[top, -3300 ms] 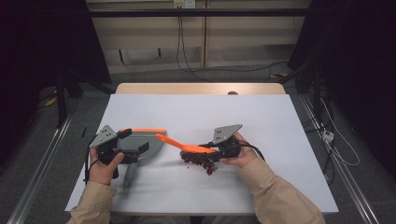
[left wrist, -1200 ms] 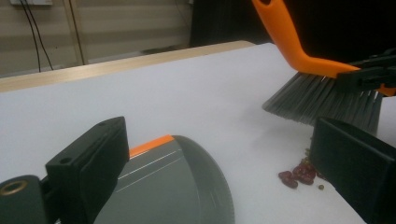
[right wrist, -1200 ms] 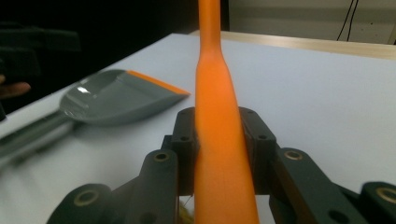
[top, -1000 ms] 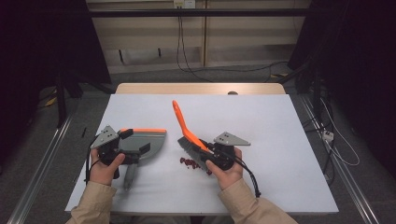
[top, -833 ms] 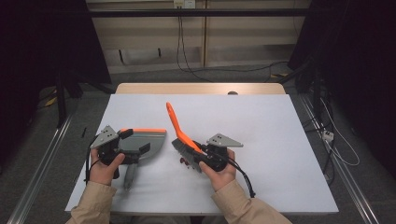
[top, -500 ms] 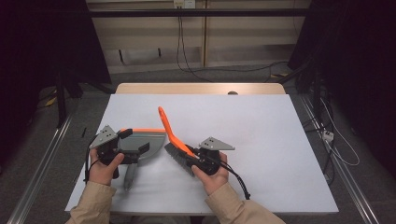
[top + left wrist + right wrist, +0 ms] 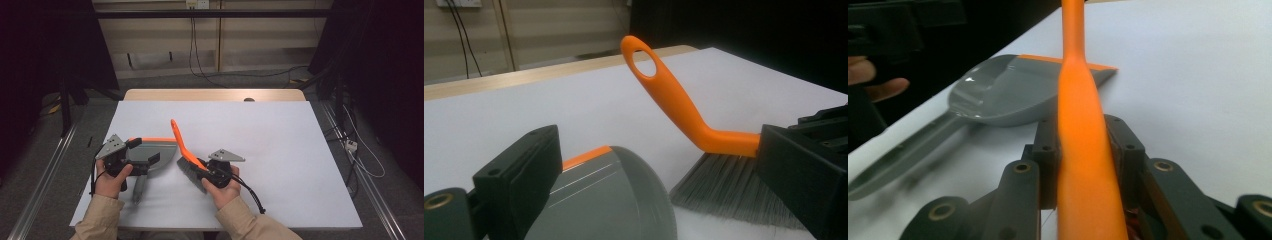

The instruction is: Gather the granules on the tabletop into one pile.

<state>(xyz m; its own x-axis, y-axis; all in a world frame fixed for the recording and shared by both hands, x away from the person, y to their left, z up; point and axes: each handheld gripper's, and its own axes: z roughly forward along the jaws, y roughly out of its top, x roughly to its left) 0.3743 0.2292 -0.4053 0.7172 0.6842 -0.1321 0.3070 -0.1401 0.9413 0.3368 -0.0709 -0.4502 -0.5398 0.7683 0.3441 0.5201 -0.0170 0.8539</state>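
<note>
Brush (image 7: 186,152) clamped at its orange handle by right gripper (image 7: 209,172), bristles down at six o'clock, just right of dustpan (image 7: 150,152). Dustpan apparently pinned by left gripper (image 7: 131,162), grip unclear. Debris unseen; sweeping probably nearly finished, emptying pending.

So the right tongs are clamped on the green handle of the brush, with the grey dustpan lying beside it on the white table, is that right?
Not quite: the brush handle is orange, not green, as the right gripper view shows. The right tongs are clamped on it, and the grey dustpan lies beside it on the white table.
</note>
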